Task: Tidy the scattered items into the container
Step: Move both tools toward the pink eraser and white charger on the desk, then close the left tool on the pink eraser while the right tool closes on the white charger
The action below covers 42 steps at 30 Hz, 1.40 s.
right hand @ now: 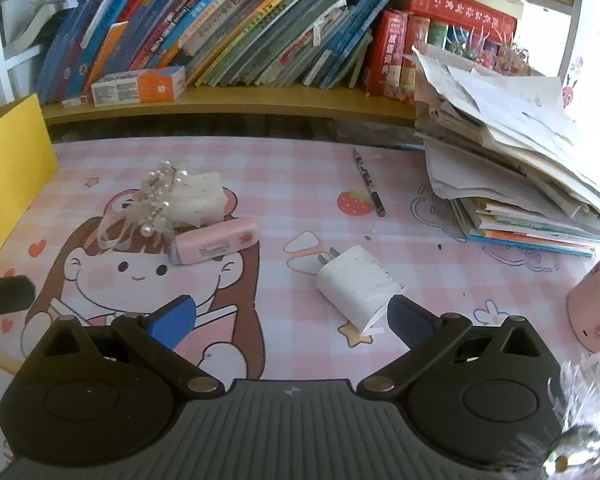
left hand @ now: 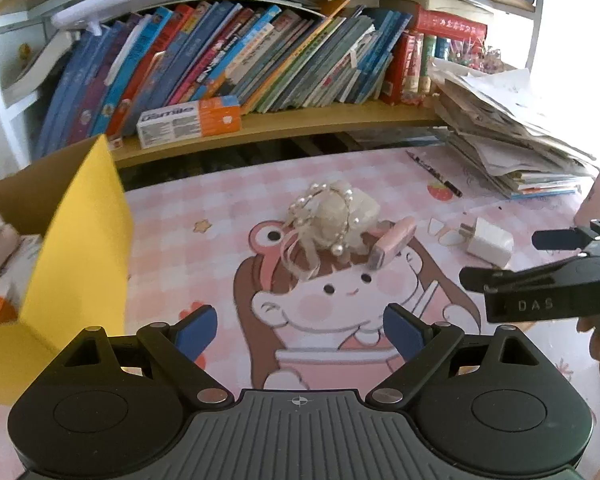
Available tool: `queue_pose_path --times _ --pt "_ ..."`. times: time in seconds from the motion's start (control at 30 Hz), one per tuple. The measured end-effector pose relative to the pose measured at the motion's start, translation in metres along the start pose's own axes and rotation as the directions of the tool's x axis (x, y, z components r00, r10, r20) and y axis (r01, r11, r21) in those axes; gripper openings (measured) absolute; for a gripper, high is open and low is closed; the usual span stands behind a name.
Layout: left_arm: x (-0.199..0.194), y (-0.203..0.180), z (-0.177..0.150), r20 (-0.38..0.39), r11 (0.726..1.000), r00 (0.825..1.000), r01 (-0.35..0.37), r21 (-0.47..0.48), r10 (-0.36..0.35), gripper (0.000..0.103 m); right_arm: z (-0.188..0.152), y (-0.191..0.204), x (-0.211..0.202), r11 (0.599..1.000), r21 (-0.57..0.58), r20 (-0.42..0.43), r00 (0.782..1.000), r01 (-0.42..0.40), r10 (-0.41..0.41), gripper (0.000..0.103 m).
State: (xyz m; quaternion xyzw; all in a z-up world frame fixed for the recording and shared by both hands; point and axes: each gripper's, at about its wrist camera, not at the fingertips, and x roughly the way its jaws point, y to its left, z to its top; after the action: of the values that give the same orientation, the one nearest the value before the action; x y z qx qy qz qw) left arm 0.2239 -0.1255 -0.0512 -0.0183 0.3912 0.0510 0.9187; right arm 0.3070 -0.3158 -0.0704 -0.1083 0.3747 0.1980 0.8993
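A cream pearl hair ornament [left hand: 332, 216] lies on the pink checked mat [left hand: 204, 208], with a pink eraser case [left hand: 392, 242] right of it and a white charger plug [left hand: 488, 240] further right. My left gripper [left hand: 300, 330] is open and empty, a little short of the ornament. A yellow cardboard box [left hand: 76, 256] stands at the left with items inside. In the right wrist view my right gripper [right hand: 292, 320] is open and empty; the charger [right hand: 356, 286] sits just ahead of its right finger, and the ornament [right hand: 180, 200] and eraser case [right hand: 214, 246] lie to the left.
A bookshelf [left hand: 284, 122] full of books runs along the back. A tall stack of papers and books [right hand: 512, 168] sits at the right. A pencil [right hand: 369, 182] lies on the mat. A pink object [right hand: 598, 304] stands at the right edge. The right gripper shows in the left wrist view [left hand: 496, 258].
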Motion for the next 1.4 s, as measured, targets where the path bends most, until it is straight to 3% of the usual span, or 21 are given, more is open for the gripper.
queue_pose_path --times 0.2,0.33,0.4,0.5,0.63,0.7,0.97,1.13,1.23,1.3,1.4 --pt "0.027 -0.014 0.012 0.004 0.998 1.0 0.006 0.058 -0.007 0.091 0.002 -0.008 0.017 1.0 0.002 -0.024 1.0 0.013 -0.013 0.1" --pt "0.041 -0.028 0.019 0.008 0.993 0.998 0.064 0.095 -0.065 0.089 0.002 -0.014 0.026 1.0 0.002 -0.036 0.999 0.018 -0.018 0.098" --pt "0.049 -0.035 0.022 -0.004 0.989 0.996 0.093 0.115 -0.093 0.074 0.002 -0.017 0.031 1.0 0.001 -0.043 0.999 0.021 -0.02 0.09" --pt "0.061 -0.045 0.025 -0.023 0.98 0.991 0.136 0.144 -0.135 0.059 0.002 -0.022 0.036 1.0 0.006 -0.048 0.998 0.028 -0.028 0.088" --pt "0.079 -0.056 0.03 -0.047 0.973 0.986 0.167 0.162 -0.162 0.048 0.002 -0.027 0.041 0.999 0.018 -0.053 0.998 0.031 -0.03 0.087" --pt "0.087 -0.059 0.032 -0.05 0.974 0.986 0.163 0.16 -0.157 0.048 0.002 -0.029 0.044 0.999 0.023 -0.06 0.998 0.033 -0.032 0.082" --pt "0.113 -0.055 0.036 -0.076 0.977 0.98 0.191 0.094 -0.185 0.048 0.001 -0.039 0.052 0.999 0.044 -0.068 0.997 0.03 -0.027 0.08" --pt "0.117 -0.058 0.037 -0.047 0.976 0.979 0.201 0.082 -0.198 0.045 0.002 -0.042 0.054 0.998 0.053 -0.06 0.998 0.029 -0.026 0.075" --pt "0.117 -0.062 0.036 -0.042 0.974 0.978 0.206 0.099 -0.203 0.033 0.003 -0.043 0.054 0.998 0.056 -0.054 0.998 0.032 -0.029 0.066" --pt "0.115 -0.064 0.034 -0.048 0.97 0.977 0.214 0.117 -0.21 0.016 0.003 -0.044 0.053 0.998 0.063 -0.055 0.998 0.028 -0.024 0.059" --pt "0.11 -0.065 0.032 -0.067 0.964 0.972 0.232 0.133 -0.225 0.013 0.001 -0.043 0.05 0.997 0.074 -0.06 0.998 0.019 -0.015 0.058"
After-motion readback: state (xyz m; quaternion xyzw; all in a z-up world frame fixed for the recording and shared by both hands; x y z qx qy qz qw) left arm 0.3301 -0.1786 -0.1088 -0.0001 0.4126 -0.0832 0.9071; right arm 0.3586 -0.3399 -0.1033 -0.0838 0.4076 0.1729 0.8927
